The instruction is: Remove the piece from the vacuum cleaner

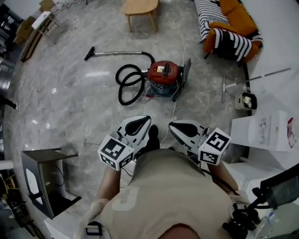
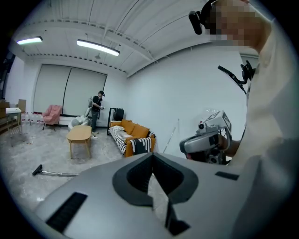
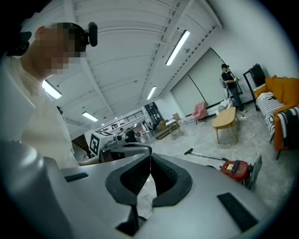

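Note:
A red canister vacuum cleaner (image 1: 164,77) stands on the grey marble floor, well ahead of me. Its black hose (image 1: 129,84) coils to its left, and a metal wand with a black floor nozzle (image 1: 89,53) lies farther left. The same vacuum cleaner (image 3: 236,169) shows small in the right gripper view. I hold both grippers close to my chest, far short of the machine. My left gripper (image 1: 145,120) has its jaws together and empty. My right gripper (image 1: 174,125) is likewise shut with nothing in it.
A wooden table (image 1: 139,9) stands beyond the vacuum cleaner and a striped sofa with orange cushions (image 1: 229,28) at the far right. A mop (image 1: 254,78) and bucket lean by white furniture (image 1: 266,130) on the right. A dark cabinet (image 1: 44,182) sits at my left. A person (image 2: 96,109) stands far off.

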### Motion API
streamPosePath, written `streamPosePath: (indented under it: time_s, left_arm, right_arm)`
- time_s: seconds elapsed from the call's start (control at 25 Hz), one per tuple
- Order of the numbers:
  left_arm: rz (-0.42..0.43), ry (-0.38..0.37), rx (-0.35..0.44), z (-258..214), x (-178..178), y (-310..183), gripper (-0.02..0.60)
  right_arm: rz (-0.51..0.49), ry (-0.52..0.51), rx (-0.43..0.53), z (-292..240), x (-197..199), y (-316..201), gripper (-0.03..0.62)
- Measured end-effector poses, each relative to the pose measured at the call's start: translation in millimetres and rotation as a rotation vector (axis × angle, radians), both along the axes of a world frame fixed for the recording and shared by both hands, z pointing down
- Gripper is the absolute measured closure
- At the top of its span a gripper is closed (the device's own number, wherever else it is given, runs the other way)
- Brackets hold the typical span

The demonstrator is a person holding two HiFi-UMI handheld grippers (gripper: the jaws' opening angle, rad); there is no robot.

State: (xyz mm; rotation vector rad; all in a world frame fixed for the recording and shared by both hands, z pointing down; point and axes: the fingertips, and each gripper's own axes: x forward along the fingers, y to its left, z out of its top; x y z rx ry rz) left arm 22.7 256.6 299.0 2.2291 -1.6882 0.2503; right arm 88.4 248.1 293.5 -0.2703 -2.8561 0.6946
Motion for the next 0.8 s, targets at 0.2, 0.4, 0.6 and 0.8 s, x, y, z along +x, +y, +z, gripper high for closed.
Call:
streamPosePath:
  time_s: [0.2,0.4,0.6,0.8]
  left_arm:
    - [0.048,0.066,-0.002,9,-50,-27,0.577]
    - [0.149,0.17,0.036,3,-92,-63,0.577]
    - [0.203,0.159,0.033,13,-123,-87,0.577]
    - [0.294,0.178,0.046,15,-135,-117,0.577]
  right_arm:
    - [0.07,0.068,-0.006,6,-47,-25,0.592]
    - [0.18,0.125,0.022,10,-86,-53,0.592]
    - [0.254,0.155,0.043,14,-121,-77,0.592]
    - [0.335,0.182,0.062,15,-136,-100,0.592]
